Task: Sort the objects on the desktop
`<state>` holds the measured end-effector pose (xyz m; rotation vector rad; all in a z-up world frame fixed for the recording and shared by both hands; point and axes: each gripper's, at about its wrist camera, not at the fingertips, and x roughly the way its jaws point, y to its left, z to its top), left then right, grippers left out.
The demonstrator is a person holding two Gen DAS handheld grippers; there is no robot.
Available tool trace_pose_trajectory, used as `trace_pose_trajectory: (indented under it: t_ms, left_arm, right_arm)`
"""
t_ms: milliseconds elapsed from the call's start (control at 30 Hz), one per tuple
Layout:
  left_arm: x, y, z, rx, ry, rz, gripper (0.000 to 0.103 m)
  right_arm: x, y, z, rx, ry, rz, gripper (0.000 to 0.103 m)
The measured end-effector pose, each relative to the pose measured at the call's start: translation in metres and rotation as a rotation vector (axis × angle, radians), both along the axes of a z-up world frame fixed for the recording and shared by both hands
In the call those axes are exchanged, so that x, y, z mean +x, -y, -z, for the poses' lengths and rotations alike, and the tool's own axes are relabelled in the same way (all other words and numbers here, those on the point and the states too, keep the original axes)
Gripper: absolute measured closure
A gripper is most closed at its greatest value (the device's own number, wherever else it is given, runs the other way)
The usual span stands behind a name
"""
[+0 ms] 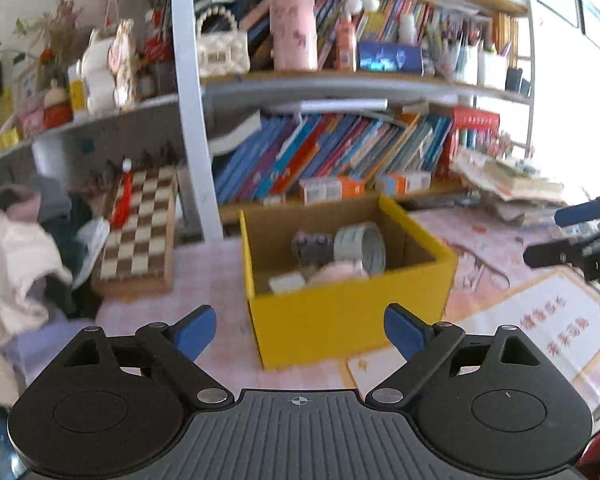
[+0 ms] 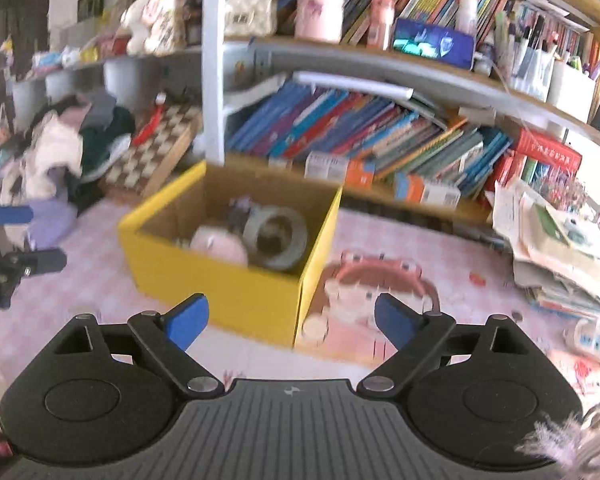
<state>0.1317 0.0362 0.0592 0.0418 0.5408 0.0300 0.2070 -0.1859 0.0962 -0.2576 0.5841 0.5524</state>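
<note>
Desktop objects already lie inside the yellow box [image 1: 352, 316], which stands on the counter [image 1: 220, 264] in front of the bookshelf [image 1: 340, 88]: a grey tape roll [image 1: 362, 246] leans against the box's far side, a pink soft item [image 1: 338, 272] lies just beside it, a small white block [image 1: 286, 282] sits at the near wall, and a dark blurred thing rests behind them that I cannot identify. Leaning books [image 1: 320, 156] and small orange-and-white cartons [image 1: 332, 189] line the shelf just behind the box. Left of the box a chessboard [image 1: 140, 228] rests tilted against the shelf base, with a heap of clothes [image 1: 32, 248] beyond it. Right of the box, a stack of papers [image 2: 556, 232] sits on the counter.

Left gripper [image 1: 300, 332] hovers just short of the box's near wall, its blue-tipped fingers [image 1: 196, 332] spread wide, holding and touching nothing. Right gripper [image 2: 292, 322] hangs near the box's front corner, its fingers [image 2: 188, 322] likewise wide apart and empty. Nothing stands between either gripper and the box.
</note>
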Motion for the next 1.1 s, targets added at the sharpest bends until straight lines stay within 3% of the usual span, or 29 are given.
trace_pose_trajectory:
  t_ms: [100, 267, 433, 733, 1100]
  left_arm:
    - [-0.006, 0.008, 0.012, -0.027, -0.041, 0.007, 0.010]
    - [-0.009, 0.015, 0.023, -0.013, -0.084, 0.018, 0.010]
    - [-0.013, 0.012, 0.032, -0.052, -0.128, 0.007, 0.009]
    - [-0.016, 0.023, 0.049, -0.042, -0.220, 0.064, 0.009]
    - [-0.011, 0.038, 0.059, -0.006, -0.272, 0.132, 0.008]
  right_arm:
    - [-0.018, -0.007, 0.019, -0.043, 0.000, -0.008, 0.013]
    - [-0.038, -0.019, 0.037, -0.025, -0.020, 0.008, 0.012]
    - [-0.052, -0.034, 0.051, -0.075, -0.064, -0.061, 0.012]
    - [-0.053, -0.031, 0.056, -0.061, -0.111, -0.034, 0.012]
    - [-0.052, -0.026, 0.065, -0.068, -0.163, -0.010, 0.009]
